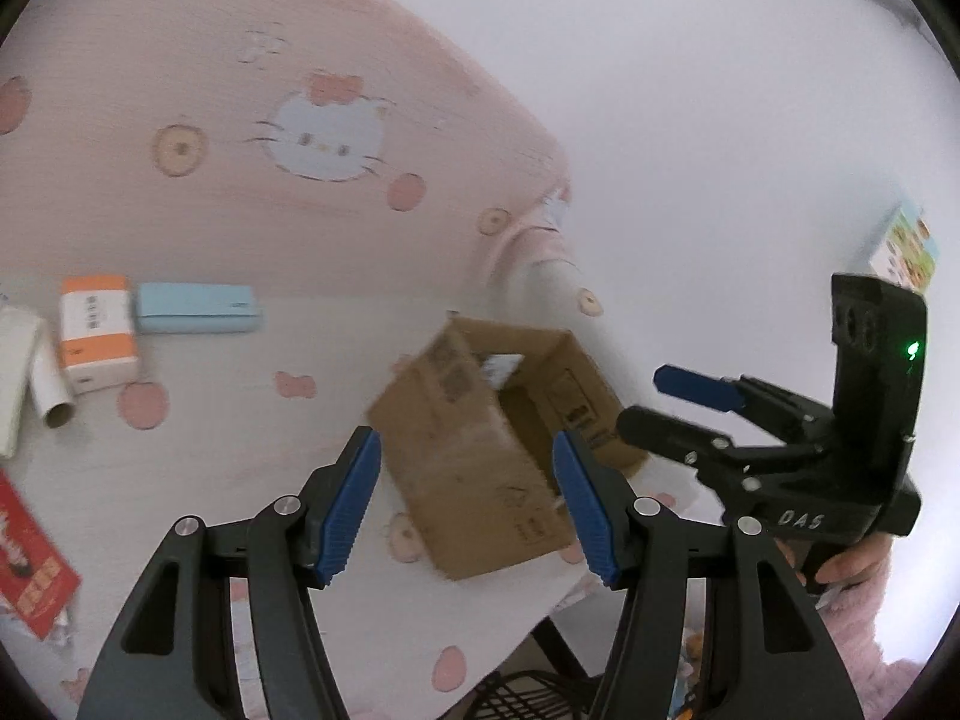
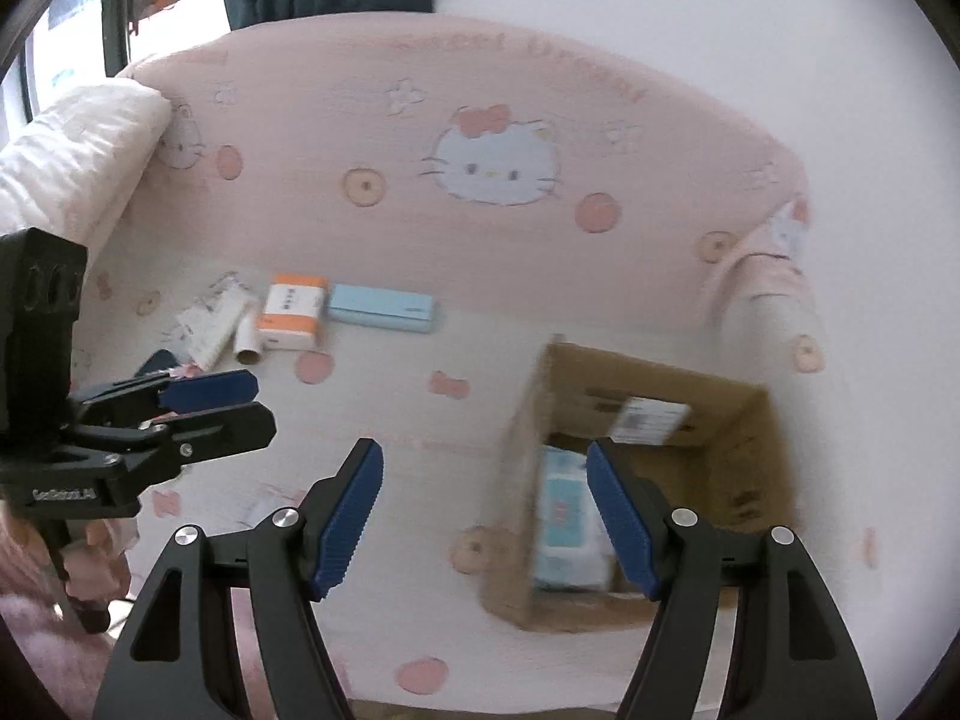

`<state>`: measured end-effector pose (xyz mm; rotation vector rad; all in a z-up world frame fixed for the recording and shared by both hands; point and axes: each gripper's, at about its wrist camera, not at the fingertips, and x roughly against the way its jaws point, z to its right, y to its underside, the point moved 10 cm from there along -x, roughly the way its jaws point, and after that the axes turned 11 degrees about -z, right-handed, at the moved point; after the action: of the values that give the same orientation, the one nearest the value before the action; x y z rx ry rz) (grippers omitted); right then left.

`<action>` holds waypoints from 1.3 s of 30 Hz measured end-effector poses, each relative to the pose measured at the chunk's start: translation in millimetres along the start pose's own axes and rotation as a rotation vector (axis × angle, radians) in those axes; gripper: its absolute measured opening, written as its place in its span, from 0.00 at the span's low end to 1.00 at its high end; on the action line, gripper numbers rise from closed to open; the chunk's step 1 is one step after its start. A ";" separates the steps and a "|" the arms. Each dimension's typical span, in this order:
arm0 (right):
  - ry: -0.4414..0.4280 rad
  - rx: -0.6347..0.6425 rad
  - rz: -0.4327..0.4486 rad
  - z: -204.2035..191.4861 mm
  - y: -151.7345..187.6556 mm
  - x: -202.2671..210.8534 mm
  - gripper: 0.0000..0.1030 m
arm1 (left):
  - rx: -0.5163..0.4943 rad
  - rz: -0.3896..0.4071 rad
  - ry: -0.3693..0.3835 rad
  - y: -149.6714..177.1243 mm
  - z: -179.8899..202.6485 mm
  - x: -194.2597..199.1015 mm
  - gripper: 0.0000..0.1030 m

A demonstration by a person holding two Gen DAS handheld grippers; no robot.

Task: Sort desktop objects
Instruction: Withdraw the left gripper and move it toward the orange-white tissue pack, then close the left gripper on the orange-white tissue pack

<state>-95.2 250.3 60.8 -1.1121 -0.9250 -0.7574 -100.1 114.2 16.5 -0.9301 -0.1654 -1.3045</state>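
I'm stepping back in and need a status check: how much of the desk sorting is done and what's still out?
Done: one pale blue packet lies inside the cardboard box. In hand: nothing; the left gripper and right gripper are both empty, jaws apart. Left: the orange-and-white box, light blue case, white tube and white packet remain on the table, plus a red packet seen by the left wrist camera.
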 end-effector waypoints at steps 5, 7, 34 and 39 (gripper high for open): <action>-0.072 0.084 0.000 -42.2 -14.0 -16.1 0.67 | 0.031 0.050 -0.072 -5.3 -37.2 31.6 0.62; -0.085 0.117 0.004 -55.0 -21.3 -23.3 0.67 | 0.059 0.073 -0.098 -9.3 -52.7 40.6 0.62; -0.434 0.148 -0.203 -163.7 -110.5 -232.1 0.68 | 0.401 0.001 -0.330 -31.5 -274.7 -8.4 0.62; -0.530 0.002 -0.215 -164.7 -131.4 -278.8 0.68 | 0.459 -0.012 -0.330 -42.9 -308.3 -28.4 0.62</action>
<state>-292.0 70.5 -165.1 -1.2498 -1.5101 -0.6411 -264.4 -67.9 -177.1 -0.7395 -0.6979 -1.0524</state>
